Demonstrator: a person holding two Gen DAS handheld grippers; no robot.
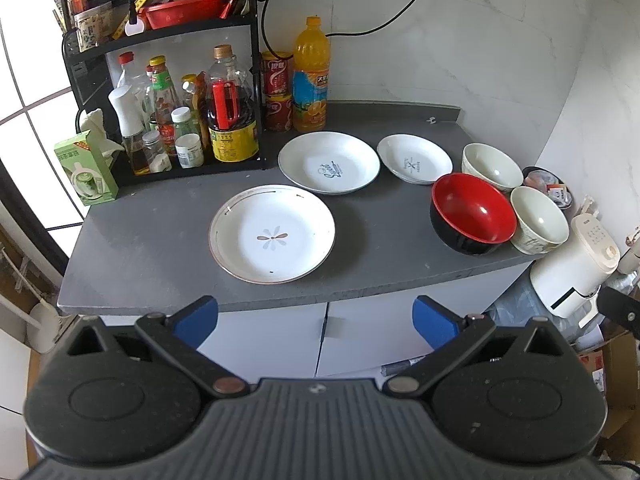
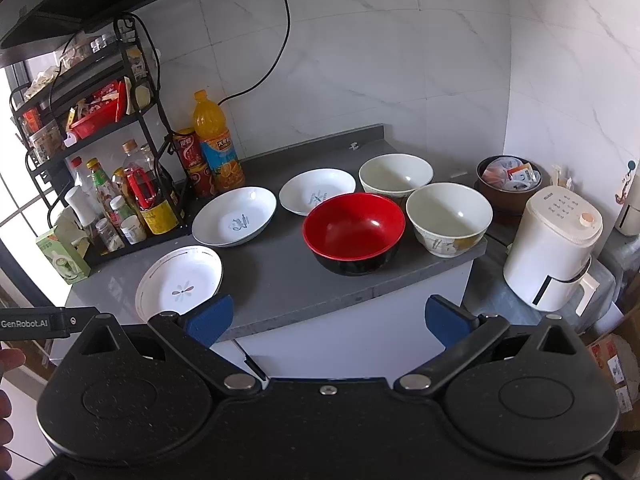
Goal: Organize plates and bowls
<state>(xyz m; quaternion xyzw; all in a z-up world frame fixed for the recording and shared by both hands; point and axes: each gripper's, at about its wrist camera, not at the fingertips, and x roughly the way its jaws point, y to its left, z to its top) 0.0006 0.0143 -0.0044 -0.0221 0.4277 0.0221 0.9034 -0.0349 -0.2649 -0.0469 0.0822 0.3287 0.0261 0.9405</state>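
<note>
Three plates and three bowls lie before us on the grey counter (image 1: 160, 248). We hold the left gripper (image 1: 316, 322) and the right gripper (image 2: 328, 322) short of the counter's front edge, each with its blue fingers spread wide and holding nothing. Nearest the left is the flower plate (image 1: 272, 234); behind it sit the script plate (image 1: 329, 162) and a smaller plate (image 1: 414, 159). To the right, the red bowl (image 2: 354, 232) touches two cream bowls (image 2: 449, 218) (image 2: 396, 174).
</note>
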